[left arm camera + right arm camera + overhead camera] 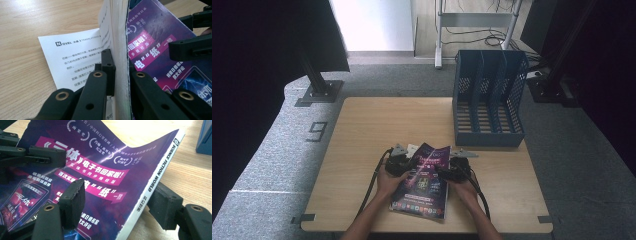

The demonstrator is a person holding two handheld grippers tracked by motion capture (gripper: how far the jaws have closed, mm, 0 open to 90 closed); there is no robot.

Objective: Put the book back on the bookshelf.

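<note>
1. The left gripper (120, 75) had its fingers (108, 67) pinching the page block of the thick purple-covered paperback magazine (150, 42), at lower centre of its own view.
2. The right gripper (117, 202) had its fingers (73, 195) pressed on the magazine's spine edge, one on the cover, one beneath.
3. The magazine lay at lower centre of the high view on the pale wooden table (362, 130), its far end lifted and its white pages (72, 57) fanning open.
4. The blue perforated plastic file rack (488, 97) stood empty at upper right, well apart.
5. Judged from this, the grasp was done; lifting and slotting into the rack remained.
</note>
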